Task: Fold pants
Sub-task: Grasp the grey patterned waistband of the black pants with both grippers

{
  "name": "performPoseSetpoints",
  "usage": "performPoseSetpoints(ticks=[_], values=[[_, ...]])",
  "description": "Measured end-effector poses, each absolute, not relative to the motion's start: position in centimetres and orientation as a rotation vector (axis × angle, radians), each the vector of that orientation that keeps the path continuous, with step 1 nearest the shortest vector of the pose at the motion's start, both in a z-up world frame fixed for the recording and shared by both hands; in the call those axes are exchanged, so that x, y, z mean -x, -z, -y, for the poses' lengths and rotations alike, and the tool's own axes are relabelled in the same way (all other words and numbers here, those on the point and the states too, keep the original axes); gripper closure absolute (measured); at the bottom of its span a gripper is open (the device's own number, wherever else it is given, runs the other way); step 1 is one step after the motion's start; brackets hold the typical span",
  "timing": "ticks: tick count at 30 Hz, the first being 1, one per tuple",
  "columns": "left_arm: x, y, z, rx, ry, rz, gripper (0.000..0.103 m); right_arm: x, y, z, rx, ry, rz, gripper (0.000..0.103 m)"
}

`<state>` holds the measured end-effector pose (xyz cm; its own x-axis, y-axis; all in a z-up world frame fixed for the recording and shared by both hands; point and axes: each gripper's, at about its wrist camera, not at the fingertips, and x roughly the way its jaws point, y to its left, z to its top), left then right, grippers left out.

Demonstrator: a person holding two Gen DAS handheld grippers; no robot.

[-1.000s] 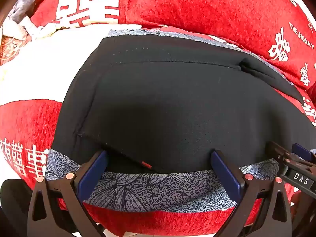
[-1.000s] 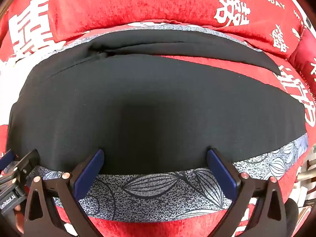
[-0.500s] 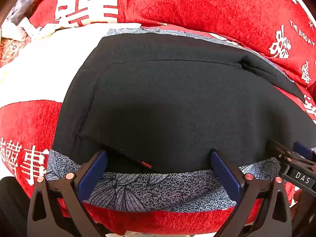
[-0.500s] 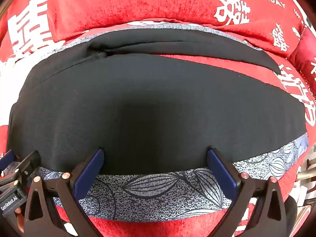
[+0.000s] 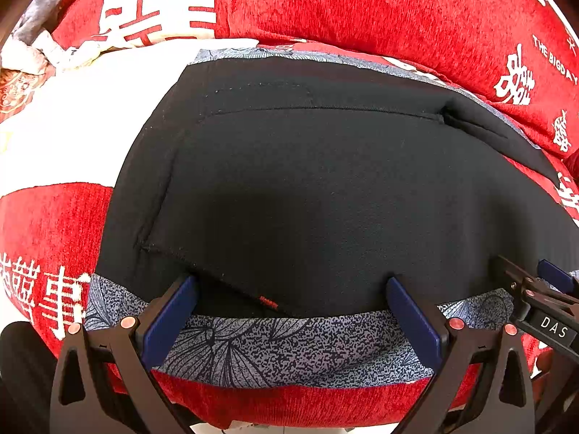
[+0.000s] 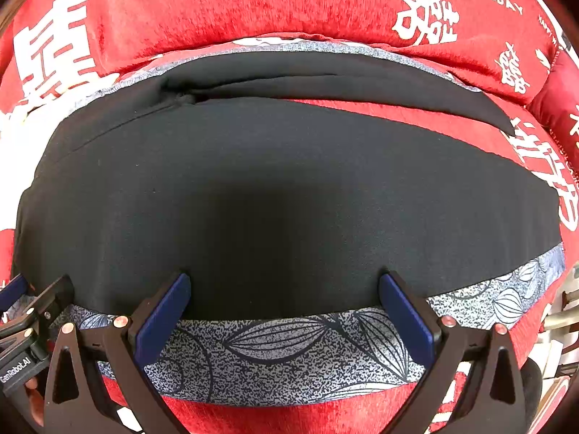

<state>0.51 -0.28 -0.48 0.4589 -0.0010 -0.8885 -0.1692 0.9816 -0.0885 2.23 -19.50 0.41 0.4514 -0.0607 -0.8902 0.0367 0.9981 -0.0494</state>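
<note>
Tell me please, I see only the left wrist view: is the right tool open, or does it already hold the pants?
Observer: The right tool is open. Its fingers stand wide apart at the near edge of the black pants and grip nothing.
Operator: Do the two legs lie together?
Observer: No. The far leg spreads away toward the right, and a red strip of cushion shows between the legs.
Operator: Where does the near leg end?
Observer: Its hem lies far at the right, beside the large white characters.
</note>
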Motion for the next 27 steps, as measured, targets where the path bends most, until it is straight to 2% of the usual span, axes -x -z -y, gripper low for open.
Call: performPoseSetpoints(ticks=[15, 21, 27], values=[[-0.7, 0.5, 0.3, 0.168, -0.107, -1.101, 0.0, -2.4, -0.1, 19.6, 0.026, 0.064, -1.129, 0.0], [-1.2, 0.1, 0.3, 0.151, -0.089, -1.135, 0.0, -3.1, -0.5, 19.3, 0.033, 0.061, -1.197, 0.0], [-0.8, -1.5, -0.1, 0.123, -0.122, -1.116, 0.0, -2.4, -2.5, 17.5, 0.037, -0.006, -1.118, 0.0]])
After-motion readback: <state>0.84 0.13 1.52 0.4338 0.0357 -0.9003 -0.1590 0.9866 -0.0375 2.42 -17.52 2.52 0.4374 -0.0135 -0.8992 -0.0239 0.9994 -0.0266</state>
